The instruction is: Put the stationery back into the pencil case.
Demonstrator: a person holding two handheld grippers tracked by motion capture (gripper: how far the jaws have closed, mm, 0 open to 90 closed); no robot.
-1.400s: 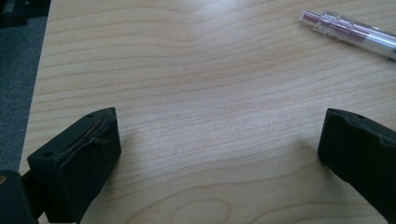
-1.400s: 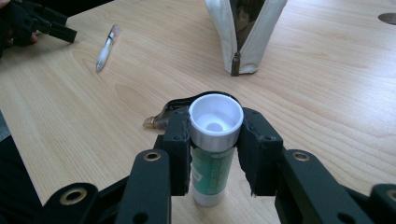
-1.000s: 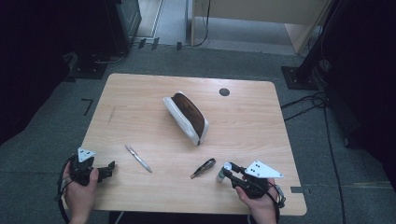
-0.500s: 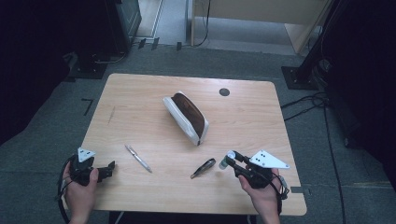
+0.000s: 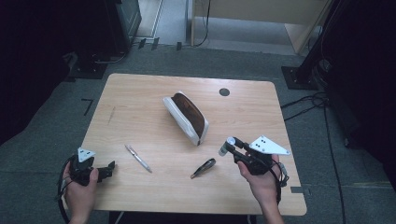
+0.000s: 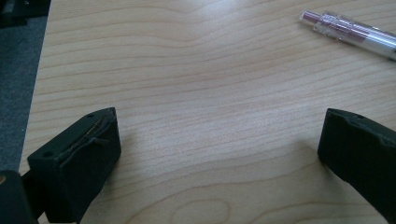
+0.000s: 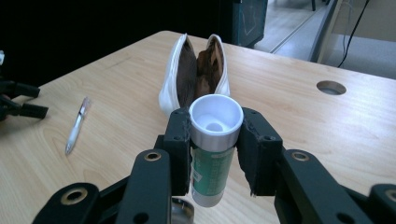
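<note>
While the right gripper pinched a glue stick short of the open pencil case, both pens lay unpacked and the left gripper stood spread, empty.

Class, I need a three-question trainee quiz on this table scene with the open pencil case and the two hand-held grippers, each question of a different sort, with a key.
1. True or false: the right gripper grips a green-labelled tube with a white cap.
2. Which lies nearest the left gripper? A) clear pen B) dark pen C) pencil case
3. Fill in: the pencil case's zip is ____.

Key
1. True: its jaws press on both sides of the tube.
2. A: the clear pen also shows beyond the empty, open jaws in the left gripper view.
3. Open: the brown lining shows.
</note>
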